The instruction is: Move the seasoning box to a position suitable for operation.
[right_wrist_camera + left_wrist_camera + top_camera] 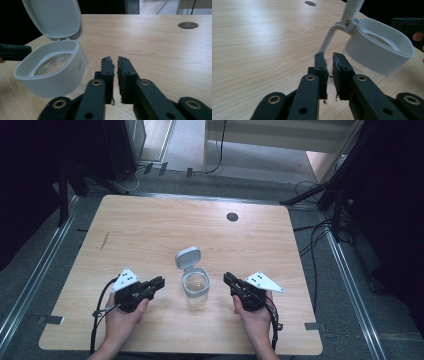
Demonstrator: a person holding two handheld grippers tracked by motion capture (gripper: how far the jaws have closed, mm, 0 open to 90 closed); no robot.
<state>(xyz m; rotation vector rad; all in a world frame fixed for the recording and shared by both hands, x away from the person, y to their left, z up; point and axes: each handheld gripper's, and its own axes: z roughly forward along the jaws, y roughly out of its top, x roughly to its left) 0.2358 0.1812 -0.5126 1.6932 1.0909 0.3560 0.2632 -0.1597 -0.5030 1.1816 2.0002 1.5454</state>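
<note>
High view: one open-lidded jar (195, 287); two tools, left tool (159, 282), right tool (228, 279), pressed together.

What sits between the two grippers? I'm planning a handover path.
The open-lidded clear jar stands between left gripper and right gripper, seen in the high view.

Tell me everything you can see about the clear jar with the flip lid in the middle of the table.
The jar stands upright on the wooden table, between the left gripper and the right gripper, touched by neither. Its body looks like clear glass or plastic, topped by a pale grey, rounded plastic collar. The hinged lid, same grey plastic, is flipped open and tilts back on the far side. The inside looks empty, though the clear base makes that hard to confirm.
</note>
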